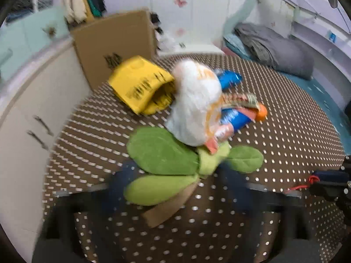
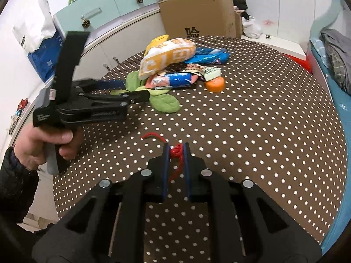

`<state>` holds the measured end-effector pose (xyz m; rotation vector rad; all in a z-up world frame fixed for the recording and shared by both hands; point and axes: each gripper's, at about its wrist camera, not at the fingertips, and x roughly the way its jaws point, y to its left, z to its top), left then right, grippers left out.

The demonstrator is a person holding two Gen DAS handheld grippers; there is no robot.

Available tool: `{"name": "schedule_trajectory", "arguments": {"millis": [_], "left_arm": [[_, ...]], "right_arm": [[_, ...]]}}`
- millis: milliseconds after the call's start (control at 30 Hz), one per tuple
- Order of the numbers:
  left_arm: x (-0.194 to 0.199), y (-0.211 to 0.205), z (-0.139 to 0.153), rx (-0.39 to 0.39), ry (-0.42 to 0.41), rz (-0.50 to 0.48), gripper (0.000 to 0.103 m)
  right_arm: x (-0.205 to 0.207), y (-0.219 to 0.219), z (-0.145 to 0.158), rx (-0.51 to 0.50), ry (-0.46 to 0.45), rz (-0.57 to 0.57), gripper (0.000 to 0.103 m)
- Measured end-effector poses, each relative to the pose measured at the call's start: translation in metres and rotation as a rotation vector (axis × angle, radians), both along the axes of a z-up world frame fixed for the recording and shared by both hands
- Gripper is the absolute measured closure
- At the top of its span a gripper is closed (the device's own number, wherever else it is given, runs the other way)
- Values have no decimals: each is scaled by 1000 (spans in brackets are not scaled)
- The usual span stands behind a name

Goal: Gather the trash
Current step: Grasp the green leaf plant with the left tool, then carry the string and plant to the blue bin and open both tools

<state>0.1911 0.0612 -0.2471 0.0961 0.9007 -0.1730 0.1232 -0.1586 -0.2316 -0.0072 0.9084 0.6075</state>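
A pile of trash lies on the brown dotted table (image 2: 252, 120): a white-and-orange bag (image 2: 169, 57), a yellow bag (image 1: 140, 83), blue wrappers (image 2: 208, 55) and an orange cap (image 2: 215, 84). A green leaf-shaped plush (image 1: 162, 151) lies at the pile's near edge. My left gripper (image 1: 177, 175) straddles it, fingers blurred on either side of the leaves with a gap still showing, so it reads open. The right wrist view shows the same left gripper (image 2: 136, 89) in a hand (image 2: 43, 140). My right gripper (image 2: 176, 151) is shut on a red string (image 2: 177, 153) just above the table.
A large cardboard box (image 2: 197, 11) stands behind the table. White cabinets with handles (image 1: 33, 131) run along the left. Folded grey bedding (image 1: 278, 48) lies on a bed to the right. The right gripper (image 1: 329, 182) shows at the left view's right edge.
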Motion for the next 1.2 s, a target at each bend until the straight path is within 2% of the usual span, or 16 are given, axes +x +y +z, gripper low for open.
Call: {"name": "schedule_trajectory", "arguments": {"millis": [33, 67, 100, 200, 433, 600, 800, 1200], "left_arm": [[-1, 0, 1, -6, -2, -9, 57], [-3, -1, 3, -24, 7, -27, 63], [-6, 0, 5, -48, 19, -41, 81], [-18, 6, 7, -110, 41, -38, 87], [-65, 30, 14, -191, 42, -3, 88], [-96, 35, 24, -215, 24, 2, 88], [-98, 15, 48, -230, -25, -33, 89], [-84, -76, 112, -218, -159, -198, 90]], "right_arm": [[-2, -2, 0, 4, 2, -4, 91], [-3, -4, 1, 8, 1, -8, 91], [-4, -6, 2, 9, -2, -9, 91], [-6, -8, 4, 10, -9, -10, 91], [-7, -19, 10, 35, -25, -36, 91], [-5, -28, 17, 45, -45, -63, 91], [-5, -45, 36, 67, -92, -103, 91], [-13, -141, 96, 113, -243, -278, 91]]}}
